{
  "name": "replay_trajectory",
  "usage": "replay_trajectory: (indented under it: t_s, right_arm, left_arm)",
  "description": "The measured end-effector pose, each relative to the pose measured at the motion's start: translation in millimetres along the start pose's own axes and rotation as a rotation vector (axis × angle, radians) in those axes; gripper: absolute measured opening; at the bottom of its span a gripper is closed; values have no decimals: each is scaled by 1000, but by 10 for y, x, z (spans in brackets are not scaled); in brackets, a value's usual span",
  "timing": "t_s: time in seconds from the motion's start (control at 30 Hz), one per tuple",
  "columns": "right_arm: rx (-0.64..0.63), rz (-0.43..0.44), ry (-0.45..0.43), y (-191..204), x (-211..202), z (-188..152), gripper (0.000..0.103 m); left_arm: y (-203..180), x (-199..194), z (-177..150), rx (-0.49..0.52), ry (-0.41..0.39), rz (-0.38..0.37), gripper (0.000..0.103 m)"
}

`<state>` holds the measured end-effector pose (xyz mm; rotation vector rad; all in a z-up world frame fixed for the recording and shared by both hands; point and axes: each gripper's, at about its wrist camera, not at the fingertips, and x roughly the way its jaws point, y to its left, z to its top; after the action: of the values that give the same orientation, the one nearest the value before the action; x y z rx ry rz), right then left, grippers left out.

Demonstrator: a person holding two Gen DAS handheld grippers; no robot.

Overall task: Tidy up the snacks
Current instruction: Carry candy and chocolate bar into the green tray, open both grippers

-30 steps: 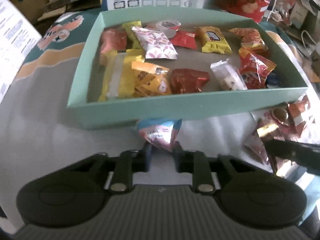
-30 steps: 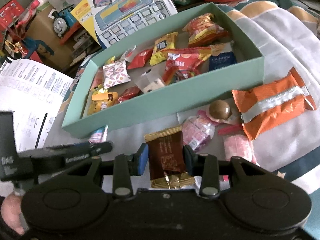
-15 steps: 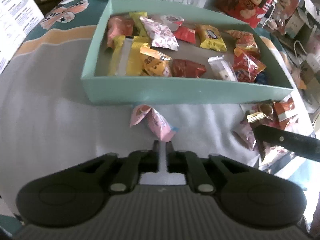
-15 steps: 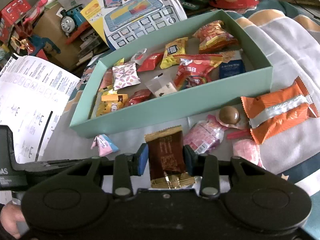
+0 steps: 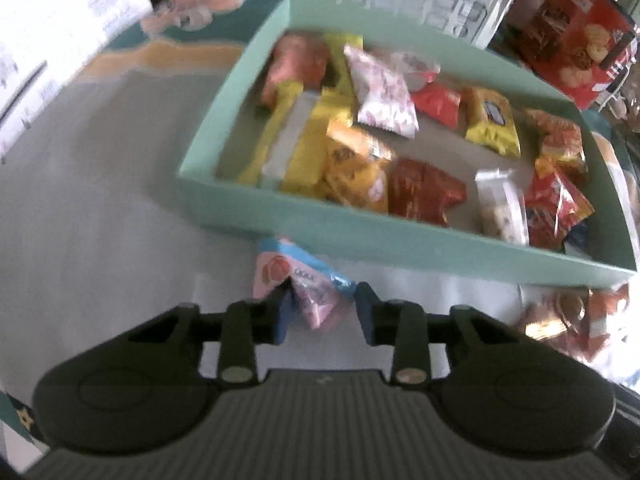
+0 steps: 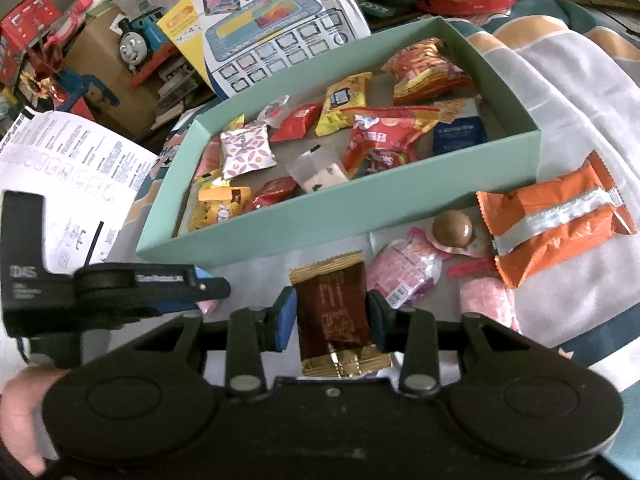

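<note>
Evidently the left gripper [image 5: 322, 308] stood spread around the pink snack packet [image 5: 298, 280] lying just outside the green box [image 5: 400, 240], ready to pinch it, while the right gripper [image 6: 330, 316] clenched the brown wafer packet [image 6: 334, 304] for boxing.

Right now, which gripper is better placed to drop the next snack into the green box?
Right. The right gripper is shut on the brown packet, ready for the green box; the left gripper is open around the pink packet.
</note>
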<state>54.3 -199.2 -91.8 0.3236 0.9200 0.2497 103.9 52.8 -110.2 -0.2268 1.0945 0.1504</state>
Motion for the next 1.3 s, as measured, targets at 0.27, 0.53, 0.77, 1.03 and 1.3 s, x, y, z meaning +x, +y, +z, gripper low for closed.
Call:
replay_trajectory:
  t_s: [0.27, 0.53, 0.77, 1.03, 1.3]
  right_arm:
    - [14, 2, 7, 22, 52, -27, 37]
    - [-16, 46, -8, 215, -72, 49, 37]
    - [-70, 75, -96, 428, -224, 528, 37]
    - [-45, 54, -102, 561, 249, 1322, 37]
    - [-25, 36, -87, 519, 706, 1564, 74]
  left_arm:
    - [198, -129, -135, 58, -40, -22, 13]
    - [305, -578, -253, 135, -87, -97, 13]
    - [11, -794, 122, 239, -185, -172, 13]
    - [-467, -395, 782, 316, -163, -213, 14]
    - [-577, 38, 982, 328, -127, -134, 81]
